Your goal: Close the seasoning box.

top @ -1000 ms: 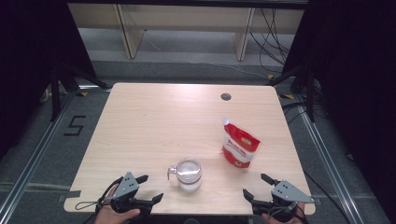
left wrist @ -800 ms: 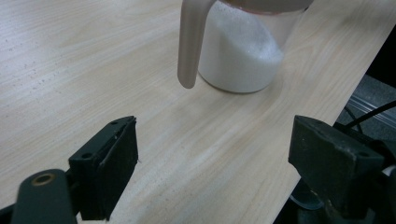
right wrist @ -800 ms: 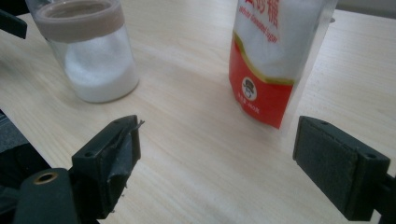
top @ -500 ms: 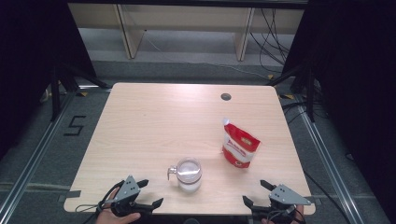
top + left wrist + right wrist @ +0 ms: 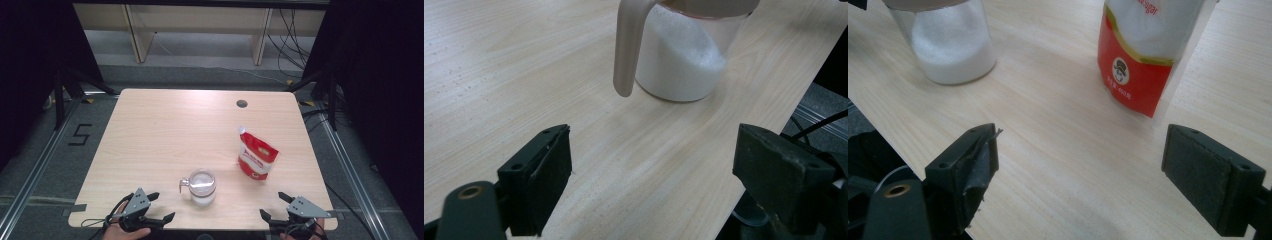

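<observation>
A clear glass jar point(image 5: 202, 187) with a pale handle, holding white powder, stands near the table's front edge; it looms close in the left gripper view as jar point(image 5: 684, 55) and at upper left as jar point(image 5: 950, 42). A red-and-white pouch point(image 5: 256, 155) stands upright to its right, seen near as pouch point(image 5: 1148, 55). My left gripper point(image 5: 161, 206) rests at the front edge, left of the jar, open with nothing between its jaws. My right gripper point(image 5: 273, 206) sits at the front right, open, below the pouch.
The light wooden table point(image 5: 165, 125) has a round cable hole point(image 5: 242, 104) at the back right. A shelf frame stands beyond the far edge. Floor rails and cables run along both sides, with a "5" mark point(image 5: 80, 135) on the floor at left.
Both grippers have drawn back slightly toward the front edge of the table. The jar and pouch have not moved.
</observation>
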